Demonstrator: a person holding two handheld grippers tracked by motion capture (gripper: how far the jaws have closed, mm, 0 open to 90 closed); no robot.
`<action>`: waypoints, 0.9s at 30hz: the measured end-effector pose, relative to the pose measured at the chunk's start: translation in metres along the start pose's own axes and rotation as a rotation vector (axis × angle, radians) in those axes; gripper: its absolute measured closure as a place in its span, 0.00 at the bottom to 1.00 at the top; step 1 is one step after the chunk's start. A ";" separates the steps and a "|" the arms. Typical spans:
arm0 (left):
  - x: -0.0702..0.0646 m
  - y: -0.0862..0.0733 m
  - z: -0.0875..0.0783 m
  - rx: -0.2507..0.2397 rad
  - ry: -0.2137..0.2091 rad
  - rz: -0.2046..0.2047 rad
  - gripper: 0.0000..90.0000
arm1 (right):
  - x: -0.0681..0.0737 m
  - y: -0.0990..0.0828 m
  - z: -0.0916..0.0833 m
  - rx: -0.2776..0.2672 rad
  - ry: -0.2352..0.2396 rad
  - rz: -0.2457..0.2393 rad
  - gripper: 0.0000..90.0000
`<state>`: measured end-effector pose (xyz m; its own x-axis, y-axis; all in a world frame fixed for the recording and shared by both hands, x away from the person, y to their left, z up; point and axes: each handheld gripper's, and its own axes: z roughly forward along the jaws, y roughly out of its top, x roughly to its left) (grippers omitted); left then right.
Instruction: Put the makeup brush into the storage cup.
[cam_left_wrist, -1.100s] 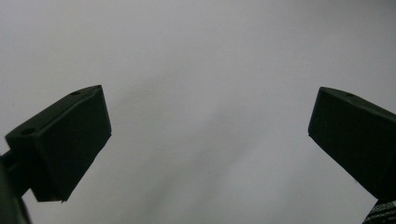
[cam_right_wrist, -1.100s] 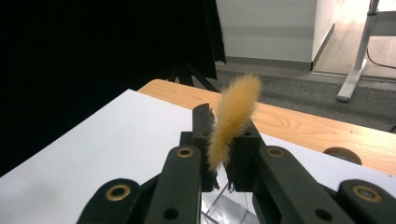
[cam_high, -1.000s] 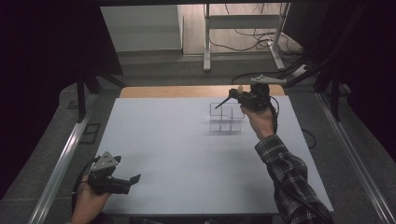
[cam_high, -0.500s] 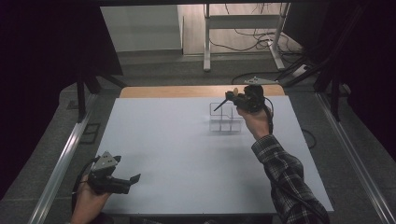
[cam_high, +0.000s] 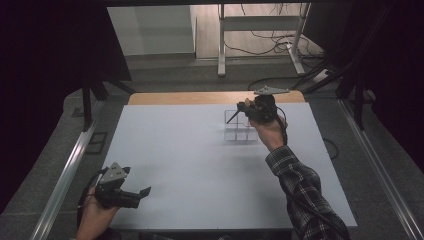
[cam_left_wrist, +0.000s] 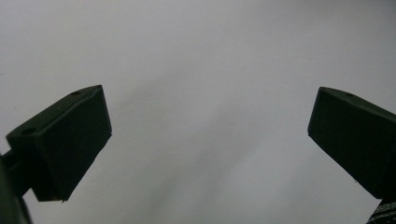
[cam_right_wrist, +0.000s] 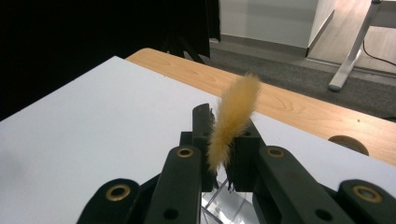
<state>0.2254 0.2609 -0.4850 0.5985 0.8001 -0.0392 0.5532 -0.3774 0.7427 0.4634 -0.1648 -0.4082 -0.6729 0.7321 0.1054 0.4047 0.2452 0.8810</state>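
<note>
— Lower now, the right gripper (cam_high: 234, 118) has sunk toward the clear, gridded plastic box (cam_high: 240, 131), far right on the white worktop (cam_high: 200, 165).

— Contents?

— Can't tell; it pinches a fuzzy yellow stick (cam_right_wrist: 233, 119) above. Left gripper (cam_high: 142, 192) spread, near-left.

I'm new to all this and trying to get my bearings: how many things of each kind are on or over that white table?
Grippers: 2, left gripper and right gripper
Clear divided boxes: 1, clear box
Fuzzy yellow-tan strips: 1, fuzzy strip, clamped in the right gripper
Total: 4
</note>
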 end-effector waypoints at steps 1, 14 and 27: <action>0.000 0.000 0.000 0.000 0.001 0.002 0.00 | 0.000 -0.001 0.001 0.002 -0.002 -0.003 0.93; -0.001 0.000 0.000 -0.003 0.001 0.005 0.00 | 0.000 -0.013 0.015 0.039 -0.010 -0.013 0.93; -0.001 0.001 0.001 0.008 -0.001 0.017 0.00 | -0.002 -0.025 0.027 0.072 -0.011 -0.010 0.93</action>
<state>0.2257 0.2596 -0.4852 0.6083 0.7932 -0.0273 0.5478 -0.3947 0.7377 0.4709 -0.1549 -0.4427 -0.6703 0.7365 0.0911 0.4416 0.2973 0.8465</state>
